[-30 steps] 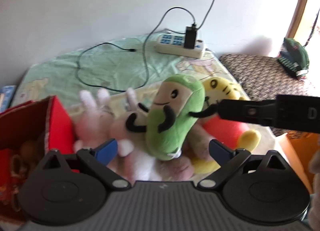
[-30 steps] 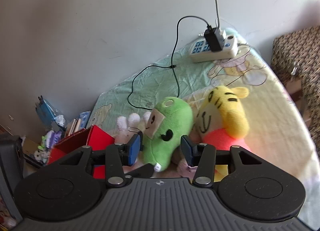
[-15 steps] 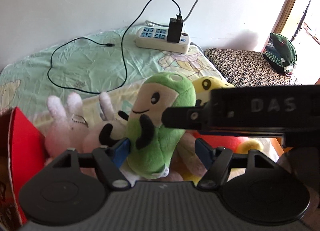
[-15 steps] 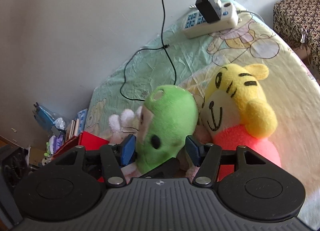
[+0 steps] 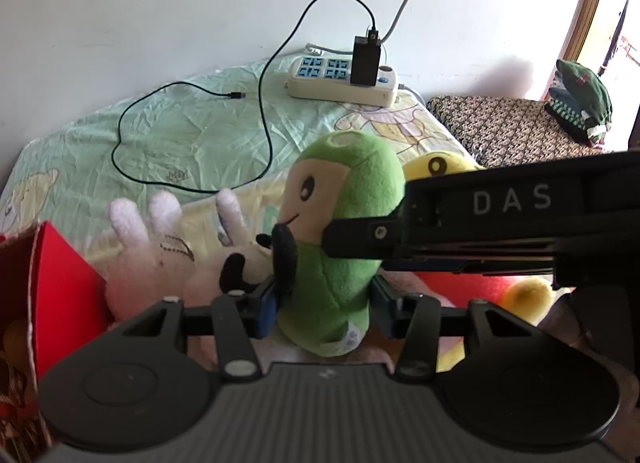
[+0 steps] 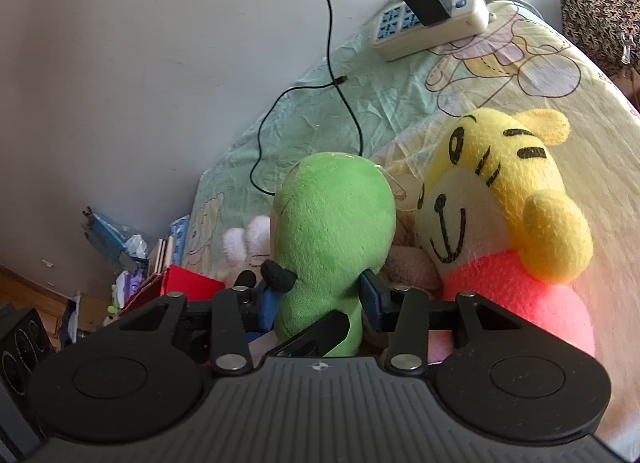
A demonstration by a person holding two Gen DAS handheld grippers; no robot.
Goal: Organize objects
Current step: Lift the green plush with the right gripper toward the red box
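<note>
Bedding in pale green and cream, printed with cartoons, covers the surface where the soft toys are heaped; closest to me, the left gripper [image 5: 324, 309] has its blue pads pressed against either flank of the green plush toy [image 5: 340, 239], low on its body, so it is pinching the toy; the right gripper [image 6: 318, 297] comes in from the other side and its pads likewise sit tight against the same toy's lower body [image 6: 332, 239], though how hard it squeezes I cannot tell. That toy stands upright at the front of the heap, touching the yellow tiger plush [image 6: 500, 219] on one side and the pink-white rabbit plush [image 5: 160, 247] on the other; just beside the rabbit is the red box [image 5: 52, 283], flap up, with things already inside. Farther back a black cable [image 5: 264, 119] loops over the sheet to a power strip [image 5: 340, 79] by the wall. I judge the grasp is the step in hand; next, to my mind, comes a lift clear of the neighbours and a carry across to the box, both tools moving together so the toy is not twisted or pulled apart.
</note>
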